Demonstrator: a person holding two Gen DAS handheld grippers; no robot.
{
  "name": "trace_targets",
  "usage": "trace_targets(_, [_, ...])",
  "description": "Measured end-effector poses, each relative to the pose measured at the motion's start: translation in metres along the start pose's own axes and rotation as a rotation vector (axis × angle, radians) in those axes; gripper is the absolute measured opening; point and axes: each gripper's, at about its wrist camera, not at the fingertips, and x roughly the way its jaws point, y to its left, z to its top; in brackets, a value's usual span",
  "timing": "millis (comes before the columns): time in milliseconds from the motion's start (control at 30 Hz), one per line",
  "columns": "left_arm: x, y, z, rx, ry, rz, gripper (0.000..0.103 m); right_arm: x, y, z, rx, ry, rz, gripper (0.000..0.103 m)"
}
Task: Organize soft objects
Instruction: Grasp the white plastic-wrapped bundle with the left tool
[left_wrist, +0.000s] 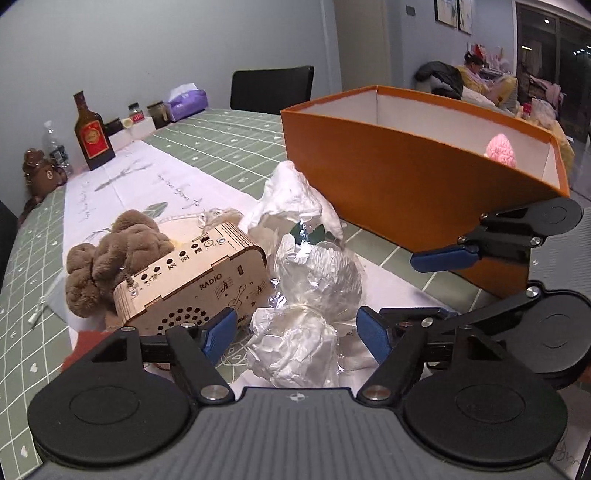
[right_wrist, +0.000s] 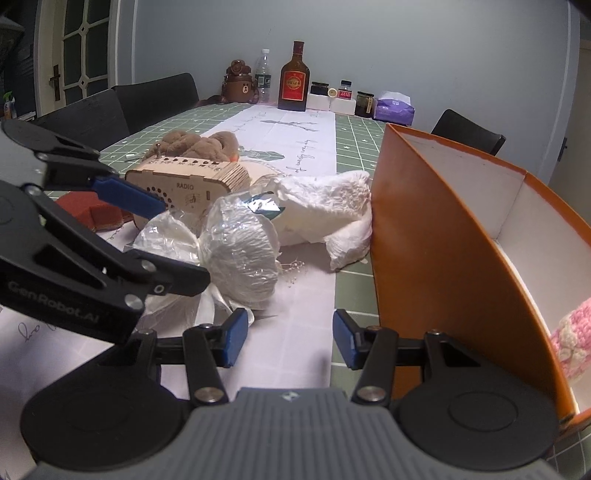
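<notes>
A white plastic-wrapped bundle (left_wrist: 314, 280) lies on the table runner, also in the right wrist view (right_wrist: 243, 240). My left gripper (left_wrist: 297, 334) is open with its blue pads either side of the bundle's near end. My right gripper (right_wrist: 288, 338) is open and empty, just right of the bundle, beside the orange box (right_wrist: 436, 236). The orange box (left_wrist: 388, 177) holds a pink knitted item (left_wrist: 501, 149), seen also in the right wrist view (right_wrist: 574, 336). A brown plush toy (left_wrist: 110, 254) lies behind a wooden radio (left_wrist: 195, 284).
A dark red object (right_wrist: 88, 214) lies left of the radio (right_wrist: 192, 181). A liquor bottle (right_wrist: 293, 79), water bottle (right_wrist: 263, 75), bear flask (right_wrist: 240, 85), jars and a purple tissue pack (right_wrist: 393, 107) stand at the table's far end. Black chairs (right_wrist: 122, 107) surround the table.
</notes>
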Motion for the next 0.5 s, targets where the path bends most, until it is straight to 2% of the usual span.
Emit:
trace_targets(167, [0.013, 0.001, 0.002, 0.021, 0.039, -0.064, 0.086, 0.005, -0.002, -0.002, 0.020, 0.027, 0.016, 0.050])
trace_targets(333, [0.022, -0.007, 0.011, 0.091, 0.121, -0.012, 0.076, 0.006, -0.001, -0.005, 0.018, 0.036, 0.012, 0.051])
trace_targets(467, [0.027, -0.010, 0.013, 0.097, 0.164, 0.012, 0.071, 0.007, -0.001, -0.006, 0.012, 0.039, 0.011, 0.051])
trace_targets(500, [0.029, -0.010, 0.014, 0.092, 0.177, 0.019, 0.067, 0.007, -0.001, -0.006, 0.010, 0.039, 0.010, 0.051])
